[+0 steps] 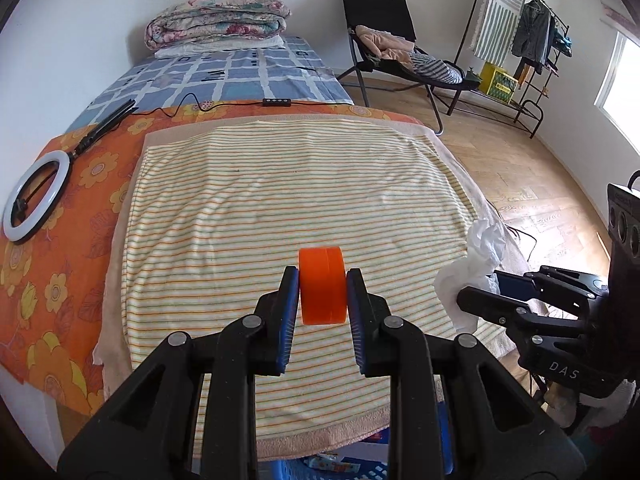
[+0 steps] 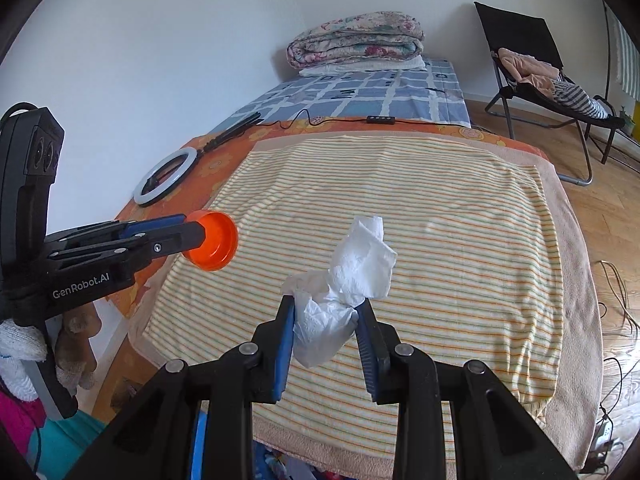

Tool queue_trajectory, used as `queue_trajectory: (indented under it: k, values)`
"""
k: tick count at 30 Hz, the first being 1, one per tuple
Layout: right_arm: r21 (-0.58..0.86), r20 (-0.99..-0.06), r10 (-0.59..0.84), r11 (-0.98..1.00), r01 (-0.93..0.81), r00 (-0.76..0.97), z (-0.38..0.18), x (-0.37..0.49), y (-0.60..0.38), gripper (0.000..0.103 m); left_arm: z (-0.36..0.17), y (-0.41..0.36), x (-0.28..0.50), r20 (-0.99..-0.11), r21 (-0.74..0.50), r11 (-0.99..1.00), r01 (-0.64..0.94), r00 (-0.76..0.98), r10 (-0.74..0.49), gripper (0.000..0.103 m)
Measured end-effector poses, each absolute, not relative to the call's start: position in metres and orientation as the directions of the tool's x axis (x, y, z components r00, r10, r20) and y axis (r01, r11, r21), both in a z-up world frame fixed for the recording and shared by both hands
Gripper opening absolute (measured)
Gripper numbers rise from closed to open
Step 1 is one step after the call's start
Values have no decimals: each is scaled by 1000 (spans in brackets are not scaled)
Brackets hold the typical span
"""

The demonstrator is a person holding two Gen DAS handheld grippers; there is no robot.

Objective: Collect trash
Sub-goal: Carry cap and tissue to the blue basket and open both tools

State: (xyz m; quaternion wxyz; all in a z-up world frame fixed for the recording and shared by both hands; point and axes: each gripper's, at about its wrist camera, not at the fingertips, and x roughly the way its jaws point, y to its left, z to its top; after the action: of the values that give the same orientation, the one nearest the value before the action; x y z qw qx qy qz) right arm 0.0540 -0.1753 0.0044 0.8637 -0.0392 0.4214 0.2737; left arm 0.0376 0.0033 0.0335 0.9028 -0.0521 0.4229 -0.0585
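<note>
My left gripper (image 1: 322, 280) is shut on an orange plastic cap (image 1: 322, 285), held on edge between the blue pads above the striped towel (image 1: 296, 192). From the right wrist view the same cap (image 2: 212, 240) shows its hollow side at the tip of the left gripper (image 2: 196, 236). My right gripper (image 2: 326, 312) is shut on a crumpled white tissue (image 2: 348, 280), which sticks up past the pads. In the left wrist view that tissue (image 1: 476, 256) appears at the right, in the right gripper (image 1: 480, 284).
The striped towel (image 2: 400, 220) lies over an orange flowered cloth (image 1: 48, 280) on a bed. A ring light (image 1: 36, 200) with its cable lies at the left. Folded quilts (image 1: 218, 16), a black chair (image 1: 392, 40), a clothes rack (image 1: 520, 32) and wooden floor (image 1: 520, 168) lie beyond. A blue basket (image 1: 320, 470) sits below the towel's near edge.
</note>
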Motion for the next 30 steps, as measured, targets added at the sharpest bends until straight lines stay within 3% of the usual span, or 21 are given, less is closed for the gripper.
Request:
queue_trajectory:
  k: [30]
  values:
    - [174,-831,411,832,-527,374,-68,-76,-215,30,-51,-24,-88,-837,-107,990,97,528,-142,23]
